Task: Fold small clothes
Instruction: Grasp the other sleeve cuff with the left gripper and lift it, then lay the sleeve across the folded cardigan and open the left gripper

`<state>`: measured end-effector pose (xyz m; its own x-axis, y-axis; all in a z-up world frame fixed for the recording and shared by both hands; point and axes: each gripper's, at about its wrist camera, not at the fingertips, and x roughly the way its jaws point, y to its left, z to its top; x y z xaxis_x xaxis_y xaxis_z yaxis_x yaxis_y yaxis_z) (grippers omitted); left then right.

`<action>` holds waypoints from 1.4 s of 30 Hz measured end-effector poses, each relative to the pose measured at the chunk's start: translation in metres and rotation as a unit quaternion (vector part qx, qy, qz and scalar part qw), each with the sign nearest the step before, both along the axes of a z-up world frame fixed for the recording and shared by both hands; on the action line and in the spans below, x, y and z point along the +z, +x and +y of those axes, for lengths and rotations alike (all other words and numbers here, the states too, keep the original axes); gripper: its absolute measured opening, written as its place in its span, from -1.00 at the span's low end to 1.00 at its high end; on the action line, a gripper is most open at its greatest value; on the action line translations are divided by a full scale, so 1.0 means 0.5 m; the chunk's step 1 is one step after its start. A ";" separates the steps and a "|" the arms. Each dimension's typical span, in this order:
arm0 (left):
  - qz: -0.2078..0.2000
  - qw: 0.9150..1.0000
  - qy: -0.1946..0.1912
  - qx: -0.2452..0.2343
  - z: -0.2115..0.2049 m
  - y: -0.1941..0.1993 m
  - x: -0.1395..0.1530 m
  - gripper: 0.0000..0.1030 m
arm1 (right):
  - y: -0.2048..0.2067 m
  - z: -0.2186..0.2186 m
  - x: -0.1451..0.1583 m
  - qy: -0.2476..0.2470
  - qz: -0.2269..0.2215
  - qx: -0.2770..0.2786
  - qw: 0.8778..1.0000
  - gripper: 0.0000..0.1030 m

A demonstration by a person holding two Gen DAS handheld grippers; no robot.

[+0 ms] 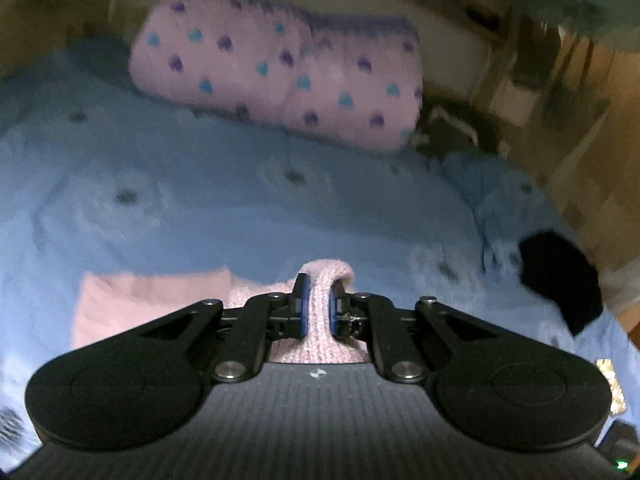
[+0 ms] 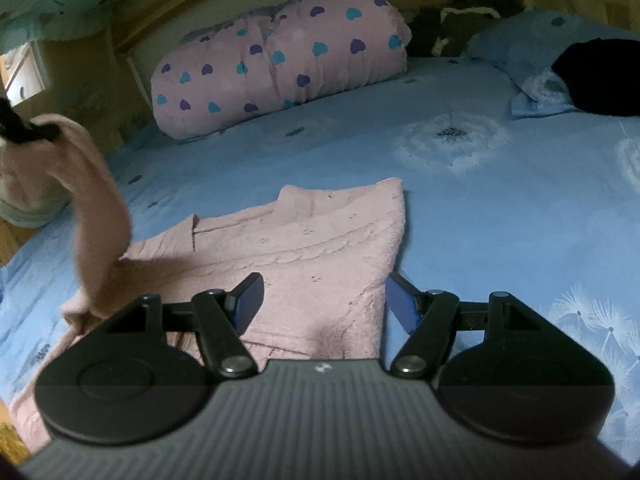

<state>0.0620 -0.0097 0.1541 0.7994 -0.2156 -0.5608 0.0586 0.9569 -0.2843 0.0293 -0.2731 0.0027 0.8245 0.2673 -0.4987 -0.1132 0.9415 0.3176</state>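
Note:
A pink knit sweater [image 2: 312, 240] lies flat on the blue bedsheet [image 2: 480, 208]. One of its sleeves [image 2: 100, 208] is lifted up at the left of the right wrist view, its cuff reaching a dark, blurred shape at the frame's edge. In the left wrist view my left gripper [image 1: 320, 296] is shut on that sleeve's ribbed cuff [image 1: 326, 276], with the sweater body [image 1: 140, 300] below and to the left. My right gripper [image 2: 324, 300] hovers open over the sweater's near right part, with nothing between its fingers.
A pink rolled quilt with blue and purple hearts [image 2: 280, 68] lies at the head of the bed. A black garment [image 2: 600, 76] rests on a blue pillow [image 2: 520, 40] at the right. A dark bundle with white trim [image 2: 460, 20] sits behind.

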 end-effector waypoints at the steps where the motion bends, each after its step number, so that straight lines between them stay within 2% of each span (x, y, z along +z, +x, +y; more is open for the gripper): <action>1: 0.012 1.000 0.003 -0.004 -0.016 0.012 -0.024 -0.78 | 0.000 -0.002 0.001 0.003 0.001 -0.001 1.000 0.34; 6: 0.059 0.998 0.025 -0.021 -0.093 0.059 -0.139 -0.77 | 0.001 -0.008 0.003 0.010 0.005 -0.004 1.000 0.34; 10: 0.091 0.995 0.040 -0.033 -0.122 0.096 -0.200 -0.75 | 0.004 -0.014 0.001 0.019 0.014 -0.008 1.000 0.34; 11: 0.097 0.994 0.045 -0.037 -0.125 0.101 -0.207 -0.68 | 0.004 -0.015 0.000 0.021 0.015 -0.008 1.000 0.34; 13: 0.106 0.992 0.055 -0.044 -0.131 0.103 -0.214 -0.42 | 0.006 -0.017 -0.001 0.023 0.019 -0.010 1.000 0.34; 15: 0.103 0.992 0.059 -0.049 -0.127 0.095 -0.209 0.09 | 0.007 -0.017 -0.003 0.023 0.022 -0.010 0.999 0.34; 18: 0.077 0.993 0.068 -0.053 -0.113 0.071 -0.185 0.33 | 0.008 -0.016 -0.004 0.022 0.025 -0.010 0.999 0.34; 21: 0.052 0.993 0.092 -0.056 -0.095 0.047 -0.155 0.44 | 0.008 -0.012 -0.005 0.021 0.027 -0.008 0.999 0.34; 25: 0.046 0.990 0.125 -0.037 -0.044 0.017 -0.142 0.49 | 0.009 -0.010 -0.008 0.019 0.030 -0.006 0.999 0.34; 29: 0.052 0.991 0.122 -0.013 0.029 0.002 -0.157 0.50 | 0.005 -0.006 -0.009 0.029 0.034 0.001 0.999 0.34; 32: 0.061 0.992 0.106 0.009 0.092 0.001 -0.177 0.50 | 0.003 -0.001 -0.013 0.035 0.037 0.008 0.999 0.34; 38: 0.076 0.995 0.043 0.040 0.183 0.024 -0.230 0.50 | 0.000 0.018 -0.017 0.034 0.042 0.007 0.999 0.35; 40: 0.070 0.996 0.033 0.035 0.197 0.028 -0.247 0.50 | -0.004 0.029 -0.011 0.030 0.039 0.006 0.999 0.36; 42: 0.055 0.998 0.033 0.028 0.203 0.025 -0.265 0.50 | -0.004 0.042 -0.007 0.052 0.046 0.017 0.997 0.38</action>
